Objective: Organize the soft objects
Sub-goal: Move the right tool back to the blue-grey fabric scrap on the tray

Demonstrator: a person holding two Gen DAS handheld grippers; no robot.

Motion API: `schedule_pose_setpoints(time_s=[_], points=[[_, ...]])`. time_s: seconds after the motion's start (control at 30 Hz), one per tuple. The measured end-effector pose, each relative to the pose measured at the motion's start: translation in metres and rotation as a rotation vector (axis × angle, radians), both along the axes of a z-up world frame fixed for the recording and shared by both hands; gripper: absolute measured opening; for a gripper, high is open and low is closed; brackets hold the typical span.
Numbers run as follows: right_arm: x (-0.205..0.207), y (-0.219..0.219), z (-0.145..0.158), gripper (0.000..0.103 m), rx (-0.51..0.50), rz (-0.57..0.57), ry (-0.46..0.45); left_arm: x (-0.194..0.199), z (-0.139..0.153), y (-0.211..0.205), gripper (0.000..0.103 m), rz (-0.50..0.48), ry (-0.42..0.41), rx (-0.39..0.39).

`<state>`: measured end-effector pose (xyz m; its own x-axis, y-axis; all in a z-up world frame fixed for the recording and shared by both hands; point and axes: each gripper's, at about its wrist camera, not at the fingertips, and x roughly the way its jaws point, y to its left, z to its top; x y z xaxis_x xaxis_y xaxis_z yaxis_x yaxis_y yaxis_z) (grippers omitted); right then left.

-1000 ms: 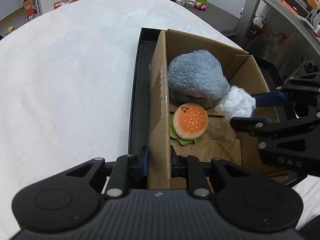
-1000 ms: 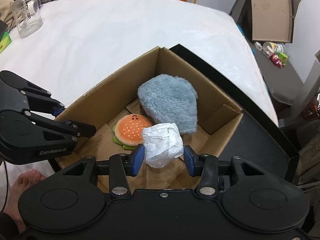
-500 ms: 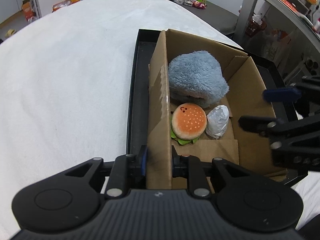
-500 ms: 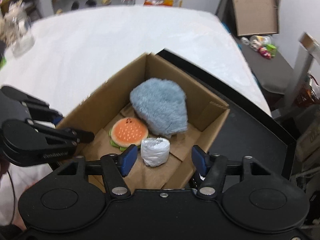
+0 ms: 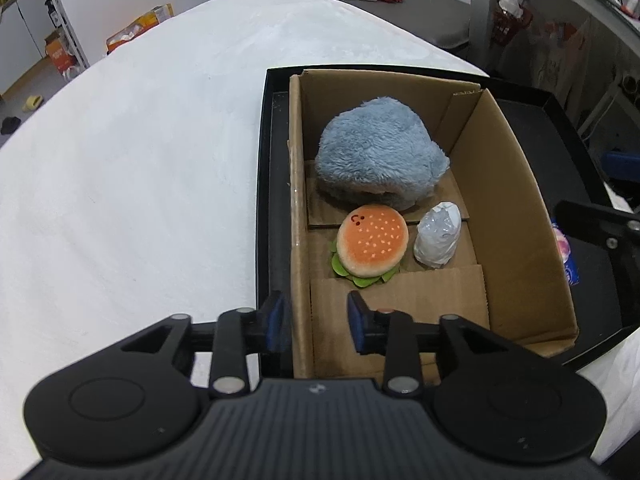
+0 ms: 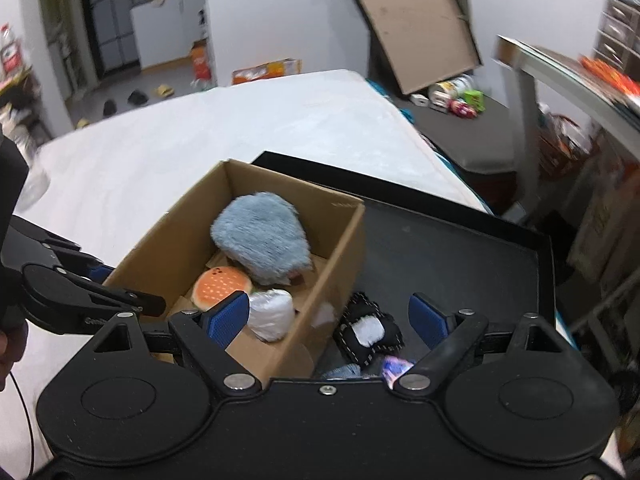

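Left tongs (image 5: 316, 322) just opening, astride the cardboard box (image 5: 516, 208) wall without pressing it. Right tongs (image 6: 328, 316) just opening wide, empty. Ahead of left tongs, inside box: burger plush (image 5: 372, 245), white bundle (image 5: 438, 235), blue plush (image 5: 378, 164). Between right fingers, on black tray (image 6: 460, 248): black-and-white plush (image 6: 370, 332).

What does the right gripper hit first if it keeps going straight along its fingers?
Probably the black-and-white plush on the black tray, just outside the box. It lies between the open right gripper fingers; depth is unclear.
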<state>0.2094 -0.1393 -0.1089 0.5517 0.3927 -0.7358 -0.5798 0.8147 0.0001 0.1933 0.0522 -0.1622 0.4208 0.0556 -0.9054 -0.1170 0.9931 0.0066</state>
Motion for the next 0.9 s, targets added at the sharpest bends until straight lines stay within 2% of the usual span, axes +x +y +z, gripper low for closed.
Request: schedule_pose_setpoints(time_s=[0.13, 0.2, 0.37, 0.5, 0.77, 0.9], points=[[-0.001, -0.024, -0.006, 0.087, 0.073, -0.046, 0.026, 0.002, 0.0, -0.006, 0.051, -0.001, 0.009, 0.046], [-0.001, -0.035, -0.009, 0.087, 0.111, -0.072, 0.036, 0.003, 0.0, -0.007, 0.063, 0.004, 0.015, 0.055], [0.0, -0.056, -0.02, 0.087, 0.152, -0.117, 0.068, 0.004, 0.004, -0.012, 0.081, 0.005, 0.03, 0.09], [0.0, -0.067, -0.031, 0.086, 0.185, -0.132, 0.097, 0.007, 0.008, -0.02, 0.091, -0.008, 0.042, 0.125], [0.003, -0.092, -0.051, 0.085, 0.245, -0.201, 0.118, 0.013, 0.009, -0.033, 0.094, -0.035, 0.06, 0.192], [0.007, -0.104, -0.065, 0.078, 0.261, -0.228, 0.153, 0.017, 0.007, -0.039, 0.094, -0.042, 0.072, 0.209]])
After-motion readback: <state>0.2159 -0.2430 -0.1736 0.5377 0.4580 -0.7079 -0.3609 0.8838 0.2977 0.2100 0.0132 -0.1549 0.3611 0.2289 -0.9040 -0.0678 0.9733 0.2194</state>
